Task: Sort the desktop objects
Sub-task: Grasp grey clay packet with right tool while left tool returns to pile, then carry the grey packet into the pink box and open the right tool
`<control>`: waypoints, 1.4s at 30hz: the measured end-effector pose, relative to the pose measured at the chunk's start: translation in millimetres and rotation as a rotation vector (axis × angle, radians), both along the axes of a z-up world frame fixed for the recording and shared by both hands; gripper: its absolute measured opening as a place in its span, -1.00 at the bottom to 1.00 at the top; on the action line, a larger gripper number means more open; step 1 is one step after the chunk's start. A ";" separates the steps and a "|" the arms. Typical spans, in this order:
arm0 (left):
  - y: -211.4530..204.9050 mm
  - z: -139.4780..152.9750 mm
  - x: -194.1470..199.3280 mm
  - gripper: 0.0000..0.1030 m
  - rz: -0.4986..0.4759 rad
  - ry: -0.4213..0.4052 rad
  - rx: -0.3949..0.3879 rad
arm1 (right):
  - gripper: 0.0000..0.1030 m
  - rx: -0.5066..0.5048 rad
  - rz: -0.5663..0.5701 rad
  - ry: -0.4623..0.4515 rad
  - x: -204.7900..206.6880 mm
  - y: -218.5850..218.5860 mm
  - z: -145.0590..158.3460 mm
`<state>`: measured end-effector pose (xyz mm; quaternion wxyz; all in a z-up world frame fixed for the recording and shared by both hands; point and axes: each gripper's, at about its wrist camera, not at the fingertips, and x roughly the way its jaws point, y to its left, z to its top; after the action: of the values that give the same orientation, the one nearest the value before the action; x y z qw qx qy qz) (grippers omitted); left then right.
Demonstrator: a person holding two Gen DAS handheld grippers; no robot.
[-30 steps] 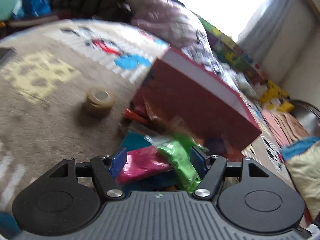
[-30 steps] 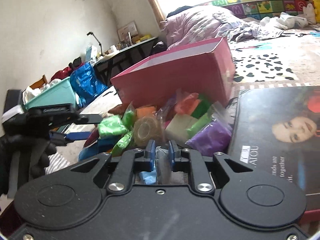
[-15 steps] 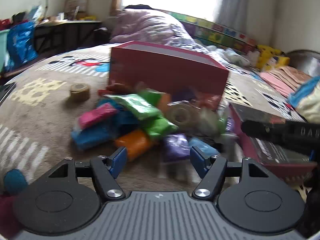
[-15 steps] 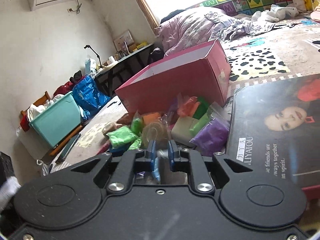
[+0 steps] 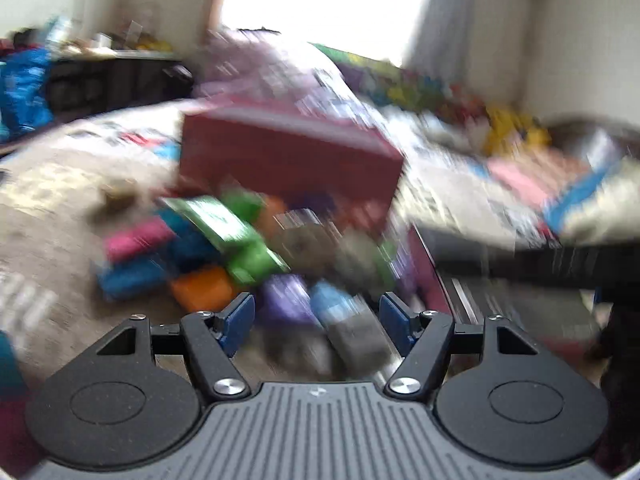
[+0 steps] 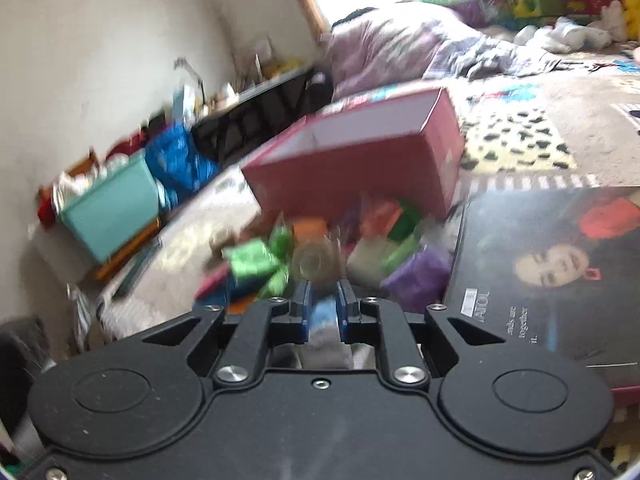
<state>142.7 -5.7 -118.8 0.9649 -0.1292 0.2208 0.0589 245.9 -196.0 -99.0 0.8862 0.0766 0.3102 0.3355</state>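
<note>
Your right gripper (image 6: 323, 307) clamps a blue-grey packet (image 6: 325, 326) for sorting into the red box (image 6: 360, 160). Your left gripper (image 5: 316, 320), jaws apart, faces the pile (image 5: 224, 248) before that box.

A pile of packets (image 5: 224, 256) lies on the rug (image 5: 52, 216) just in front of the left tongs (image 5: 316, 318). A box (image 5: 288, 156) stands right behind the pile. A tape roll (image 5: 116, 196) sits apart, to the left of the pile. In front of the right tongs (image 6: 323, 304) the same pile (image 6: 304, 256) lies, with the box (image 6: 360, 172) behind it. A lid (image 6: 548, 272) lies flat to the right, touching the pile. A bin (image 6: 112, 208) stands far left by the wall. A blanket (image 6: 400, 44) lies far behind the box.
</note>
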 end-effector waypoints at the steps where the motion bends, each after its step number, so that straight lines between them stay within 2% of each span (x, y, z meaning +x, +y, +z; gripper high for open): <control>1: 8.2 1.7 -1.0 0.33 0.039 -0.019 -0.015 | -0.36 -0.038 -0.004 0.006 1.9 3.0 -1.9; 3: 24.5 3.9 -2.4 0.33 0.111 -0.051 -0.049 | 0.04 -0.077 0.002 0.029 6.1 6.4 -9.1; 5: 37.6 -1.4 2.2 0.33 0.143 -0.025 -0.101 | 0.08 -0.131 0.027 0.020 4.9 13.0 -15.9; 7: 41.8 -5.6 8.1 0.33 0.158 0.003 -0.124 | 0.21 -0.197 0.074 0.002 1.9 25.1 -22.5; 16: 46.7 -12.0 19.3 0.33 0.164 0.028 -0.138 | 0.19 -0.422 0.184 -0.104 -7.4 64.6 -40.2; 17: 47.3 -12.2 19.7 0.33 0.164 0.031 -0.141 | 0.17 -0.423 0.196 -0.104 -7.5 65.7 -41.5; 18: 47.1 -12.2 19.9 0.33 0.164 0.033 -0.141 | 0.05 -0.413 0.208 -0.095 -6.2 65.8 -41.8; 19: 46.8 -12.2 20.2 0.33 0.162 0.036 -0.142 | -0.34 -0.401 0.221 -0.084 -4.5 65.8 -41.8; 23: 46.4 -13.0 22.2 0.33 0.154 0.042 -0.147 | -0.34 -0.453 0.234 -0.131 -9.2 70.1 -37.1; 30: 46.8 -12.9 24.3 0.33 0.141 0.040 -0.157 | -0.35 -0.395 0.209 -0.151 -7.4 51.2 -6.9; 37: 26.3 -3.7 22.8 0.33 0.075 -0.025 -0.030 | -0.35 -0.336 0.162 -0.139 11.6 38.5 24.5; 42: 13.1 -3.8 27.5 0.33 0.007 -0.017 0.035 | -0.35 -0.261 0.133 -0.117 34.3 37.3 48.9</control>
<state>170.2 7.4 -122.6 0.9686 -0.1136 0.2111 0.0652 280.1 -158.6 -50.1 0.8809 -0.0796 0.3033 0.3544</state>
